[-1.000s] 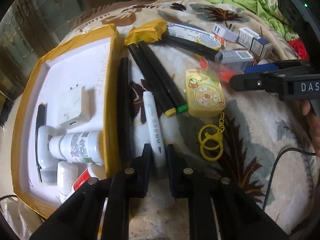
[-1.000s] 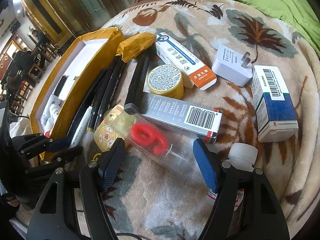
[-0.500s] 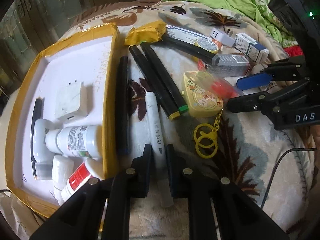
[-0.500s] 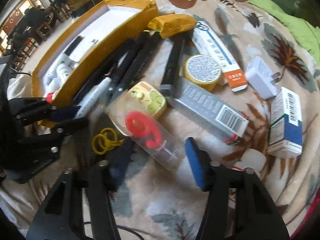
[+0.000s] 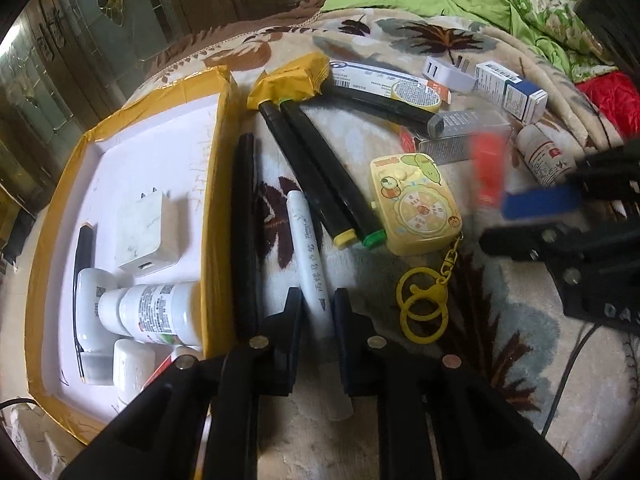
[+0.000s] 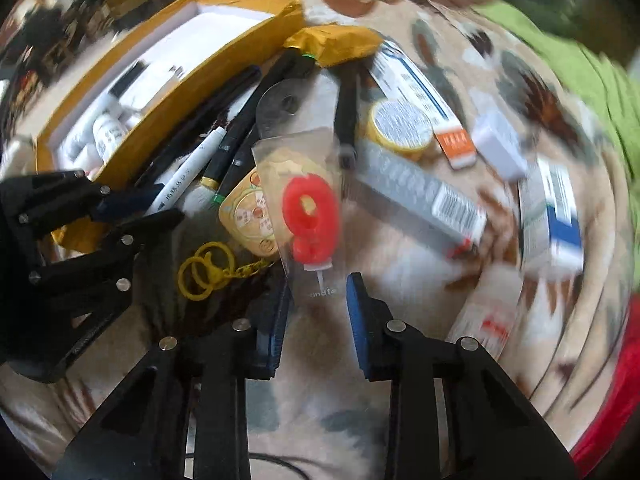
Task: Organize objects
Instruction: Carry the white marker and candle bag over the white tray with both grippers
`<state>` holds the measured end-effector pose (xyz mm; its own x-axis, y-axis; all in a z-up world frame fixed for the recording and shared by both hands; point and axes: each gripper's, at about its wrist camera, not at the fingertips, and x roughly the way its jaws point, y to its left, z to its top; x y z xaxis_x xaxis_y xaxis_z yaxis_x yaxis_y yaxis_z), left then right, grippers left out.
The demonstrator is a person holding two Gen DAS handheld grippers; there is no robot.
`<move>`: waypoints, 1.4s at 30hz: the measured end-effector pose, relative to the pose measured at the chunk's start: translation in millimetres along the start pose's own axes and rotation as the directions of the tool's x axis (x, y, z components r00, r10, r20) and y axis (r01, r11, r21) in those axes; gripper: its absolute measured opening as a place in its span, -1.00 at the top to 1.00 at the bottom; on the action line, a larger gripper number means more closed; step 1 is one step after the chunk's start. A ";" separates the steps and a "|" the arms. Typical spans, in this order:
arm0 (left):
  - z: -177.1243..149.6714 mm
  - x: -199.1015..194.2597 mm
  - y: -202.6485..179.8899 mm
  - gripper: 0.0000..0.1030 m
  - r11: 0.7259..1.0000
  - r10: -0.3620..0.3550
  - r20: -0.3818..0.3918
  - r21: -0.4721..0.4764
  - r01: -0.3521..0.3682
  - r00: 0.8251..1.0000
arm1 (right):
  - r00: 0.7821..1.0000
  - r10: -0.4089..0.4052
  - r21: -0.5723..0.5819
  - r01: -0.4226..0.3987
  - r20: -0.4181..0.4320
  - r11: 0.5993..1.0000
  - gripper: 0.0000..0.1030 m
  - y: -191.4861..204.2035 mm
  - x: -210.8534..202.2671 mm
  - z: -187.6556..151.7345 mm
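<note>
Both grippers clamped on items.
L gripper [image 5: 316, 312] is pinched on white pen [image 5: 310, 268] beside box [image 5: 216, 184] edge; R gripper [image 6: 316, 304] is pressed onto clear candle pack [image 6: 308, 208], raised off blanket [image 6: 304, 412].

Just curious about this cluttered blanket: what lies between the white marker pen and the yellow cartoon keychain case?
In the left wrist view, two black markers, one yellow-tipped and one green-tipped, lie side by side between the white marker pen and the yellow cartoon keychain case.
</note>
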<state>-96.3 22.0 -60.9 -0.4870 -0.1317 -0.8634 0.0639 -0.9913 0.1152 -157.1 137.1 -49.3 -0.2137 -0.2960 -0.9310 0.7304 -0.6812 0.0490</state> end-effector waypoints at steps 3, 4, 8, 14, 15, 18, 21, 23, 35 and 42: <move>-0.8 -4.0 3.9 0.76 0.999 -0.028 -0.007 -0.015 0.028 1.000 | 0.996 0.087 0.167 -0.091 0.029 0.982 0.47 -6.5 -7.2 -14.6; -2.4 -7.2 5.7 0.76 0.999 -0.041 -0.011 -0.019 0.041 0.999 | 0.991 0.122 0.224 -0.130 0.049 0.966 0.47 -8.3 -11.3 -25.3; -7.6 -16.5 0.5 0.80 0.997 -0.072 -0.019 -0.018 0.071 0.997 | 0.986 0.155 0.292 -0.165 0.058 0.942 0.47 -4.0 -12.6 -57.6; -13.0 -13.5 -7.8 0.80 0.999 -0.032 -0.040 0.015 0.033 0.999 | 0.985 0.148 0.317 -0.168 0.086 0.934 0.48 -5.3 -18.0 -55.6; -12.5 -11.6 -8.2 0.80 1.000 -0.025 -0.037 0.012 0.025 0.999 | 0.985 0.152 0.330 -0.171 0.085 0.928 0.48 -7.6 -16.7 -56.1; -12.4 -6.9 -8.5 0.79 1.000 -0.013 -0.041 0.013 0.014 0.999 | 0.979 0.179 0.375 -0.203 0.099 0.905 0.48 -15.9 -15.3 -56.9; -12.1 -8.7 -9.1 0.80 1.000 -0.013 -0.036 0.014 0.013 0.999 | 0.977 0.181 0.388 -0.211 0.113 0.897 0.48 -17.3 -16.1 -51.9; -11.6 -12.1 -8.0 0.80 1.000 -0.023 -0.028 0.004 0.023 0.999 | 0.974 0.192 0.401 -0.225 0.121 0.888 0.47 -17.5 -16.7 -50.0; -13.7 -57.5 33.0 0.80 0.964 -0.055 0.046 -0.258 0.065 0.997 | 0.889 0.354 0.386 -0.447 0.290 0.807 0.47 6.4 -37.3 -34.3; -27.7 -85.8 76.7 0.80 0.913 0.021 0.085 -0.407 0.015 0.996 | 0.833 0.455 0.387 -0.551 0.316 0.739 0.47 19.7 -23.7 -32.9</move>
<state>-25.4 -42.8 8.3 -0.5580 -0.1522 -0.8157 0.4057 -0.9076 -0.1082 -116.3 152.7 -38.2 -0.0505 -0.7679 -0.6386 0.4063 -0.5999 0.6892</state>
